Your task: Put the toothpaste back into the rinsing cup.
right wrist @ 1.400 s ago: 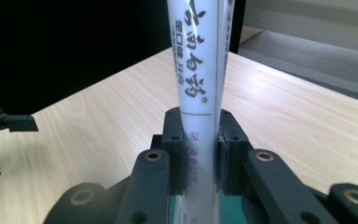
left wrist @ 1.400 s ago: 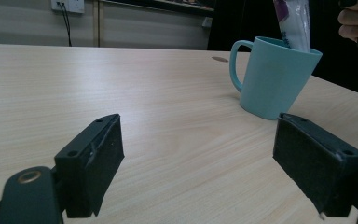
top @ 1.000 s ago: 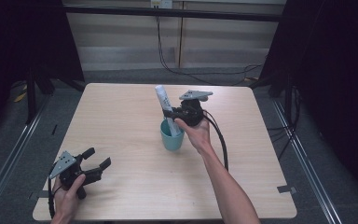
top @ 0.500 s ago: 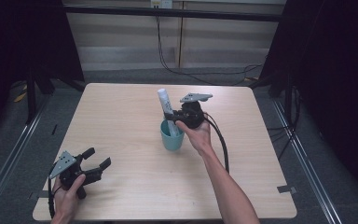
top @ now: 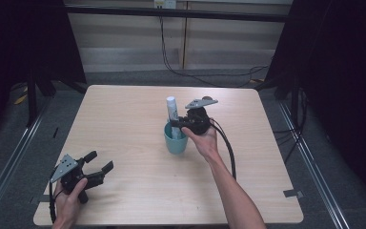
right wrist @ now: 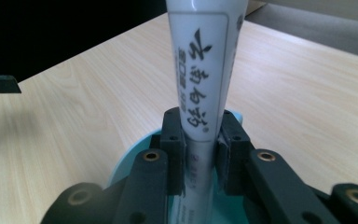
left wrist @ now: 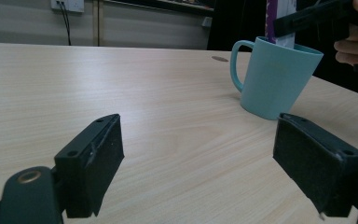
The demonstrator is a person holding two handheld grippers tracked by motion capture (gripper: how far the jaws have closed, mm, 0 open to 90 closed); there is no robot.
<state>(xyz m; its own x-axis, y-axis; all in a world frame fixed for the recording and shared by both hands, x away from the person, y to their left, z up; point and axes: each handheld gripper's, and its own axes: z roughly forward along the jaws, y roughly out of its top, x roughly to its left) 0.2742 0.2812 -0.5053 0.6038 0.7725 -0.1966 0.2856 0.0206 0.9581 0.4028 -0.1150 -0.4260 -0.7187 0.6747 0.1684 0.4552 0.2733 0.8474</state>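
Centrally on the light wood table (top: 124, 119) stands a teal mug (top: 175, 140), upright, with a white tube (top: 172, 112) rising out of it, capped end up. Right gripper (top: 180, 123) sits just over the mug's rim, its jaws clamped on the tube's lower body. Right gripper view: tube (right wrist: 200, 70) pinched between the two black jaws, printed label facing the camera, mug rim (right wrist: 126, 158) directly beneath the jaws. Whether the tube's foot touches the mug's bottom cannot be told.

Left gripper (top: 100, 162) lies near the table's front left corner, held in the left hand (top: 69, 202), well apart from the mug. Its jaws stand wide apart with nothing between them. Left gripper view: mug (left wrist: 275, 77) beyond the spread jaws, handle to the view's left, bare tabletop between.
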